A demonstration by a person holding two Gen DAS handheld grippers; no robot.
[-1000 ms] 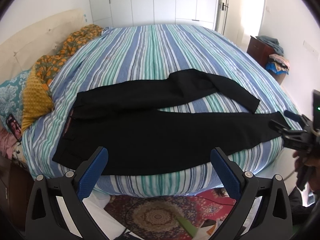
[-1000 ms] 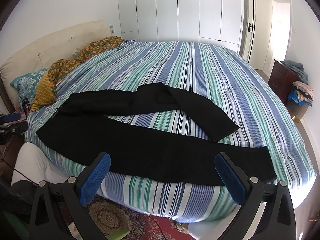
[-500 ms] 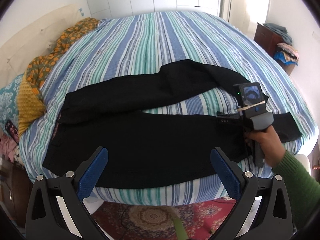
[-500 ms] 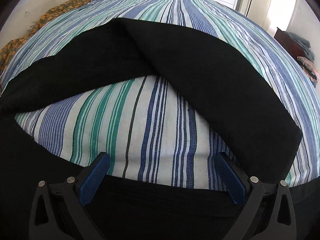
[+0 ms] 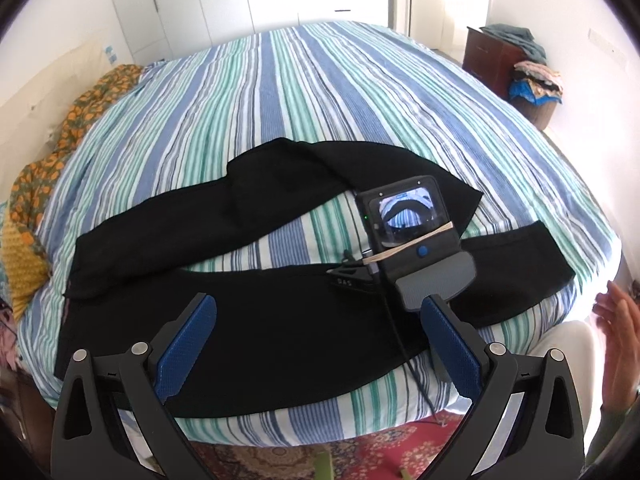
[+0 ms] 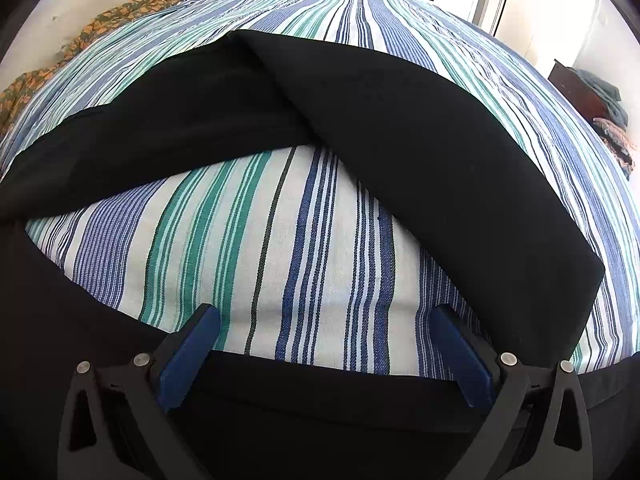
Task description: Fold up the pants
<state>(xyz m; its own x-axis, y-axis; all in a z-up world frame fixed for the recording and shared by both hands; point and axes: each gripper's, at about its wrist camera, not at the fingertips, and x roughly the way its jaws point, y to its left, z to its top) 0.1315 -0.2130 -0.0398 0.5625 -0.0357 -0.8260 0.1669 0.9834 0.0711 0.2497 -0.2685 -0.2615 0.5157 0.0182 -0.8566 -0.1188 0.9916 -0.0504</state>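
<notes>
Within the last second the right tool has gone from hanging back off the bed's near edge to resting low on the pants, and half a second ago a hand was still wrapped round its handle; now that hand is off it, open and blurred at the right edge of the left view, so the right tool seems to have been set down on the cloth and left there. That reads as a pause or a re-grip, not a fold: the pants lie much as they did, spread across the centre and lower half of the frame on the striped bed, the near leg running straight from left to right along the bed's edge, the far leg kinked back over itself in the middle. No fold is made yet. In its own view the right tool stands wide open, its blue pads low over the near leg's upper edge with bare sheet between them, clamping nothing. The left tool at the bottom of its frame is likewise wide open and empty, hanging above the near leg without visibly touching it.
</notes>
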